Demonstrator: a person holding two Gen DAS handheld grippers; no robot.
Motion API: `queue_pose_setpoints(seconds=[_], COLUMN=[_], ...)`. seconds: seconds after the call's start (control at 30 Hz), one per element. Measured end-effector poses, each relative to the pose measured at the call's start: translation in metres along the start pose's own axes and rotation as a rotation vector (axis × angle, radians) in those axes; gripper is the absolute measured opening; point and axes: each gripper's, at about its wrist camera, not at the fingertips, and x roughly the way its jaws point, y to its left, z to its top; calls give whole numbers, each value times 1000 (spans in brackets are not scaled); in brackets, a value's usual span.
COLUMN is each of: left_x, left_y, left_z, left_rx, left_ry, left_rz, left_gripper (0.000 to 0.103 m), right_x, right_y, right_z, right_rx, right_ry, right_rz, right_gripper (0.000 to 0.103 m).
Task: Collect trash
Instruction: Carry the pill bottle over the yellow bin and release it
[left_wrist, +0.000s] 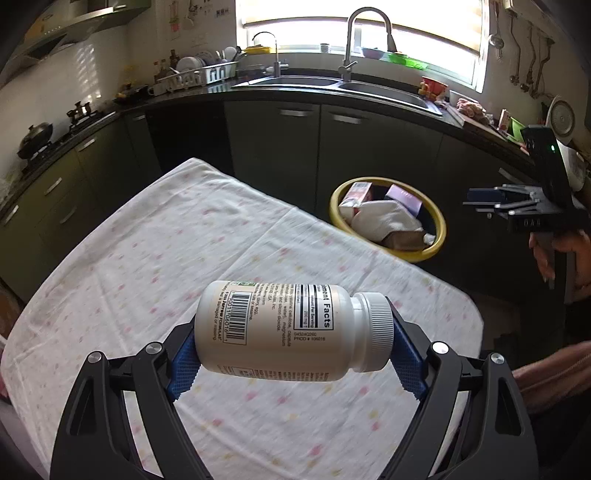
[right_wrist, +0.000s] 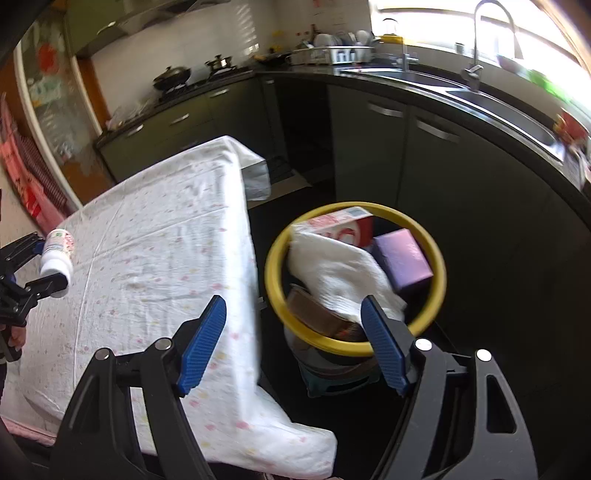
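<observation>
My left gripper (left_wrist: 291, 354) is shut on a white supplement bottle (left_wrist: 280, 328), held sideways above the cloth-covered table (left_wrist: 147, 258), cap to the right. The bottle and left gripper also show at the far left of the right wrist view (right_wrist: 55, 254). A yellow-rimmed trash bin (left_wrist: 432, 218) stands on the floor beyond the table's right edge, holding a white crumpled paper (right_wrist: 332, 269), a red-white box (right_wrist: 340, 225), a purple box (right_wrist: 402, 258) and a brown item. My right gripper (right_wrist: 295, 347) is open and empty, hovering above the bin's near rim (right_wrist: 273, 266). It shows at the right in the left wrist view (left_wrist: 495, 206).
Dark kitchen cabinets (left_wrist: 332, 147) and a counter with a double sink (left_wrist: 332, 85) and faucet run behind the bin. A stove with pots (left_wrist: 37, 136) is at the left. The floor around the bin is dark.
</observation>
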Motion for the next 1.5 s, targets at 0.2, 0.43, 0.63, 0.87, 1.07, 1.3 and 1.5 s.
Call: queue_pose_setpoints(seconds=[0.2,0.43,0.63,0.87,1.07,1.3,1.5], left_x=[67,166,241,277,289,223,112], left_y=[-76,-149,-186,-191,-189,-154,-113], left_z=[82,143,155,155,150,143,104], left_rx=[62,196,193,140,117,22,-100], left_ry=[25,72,179,228,256,132,-35], left_rz=[-100,-168,-145,-79,-59,-41,97], left_gripper=[84,84,84,88,92,92,98], right_x=[-23,-31,-20,-6,-6,-15,-22], right_y=[-63,-123,-152,-154,-150,-140,-100], right_z=[-23,-46,-57,-52,-52,-49,-43], right_rx=[114,229,287,278,273,264,182], right_ry=[-50,-63,-38,-19,-30,-45,-54], right_rz=[-4,-8,0,30,47,47,103], right_gripper=[71,72,72,72,73,74,76])
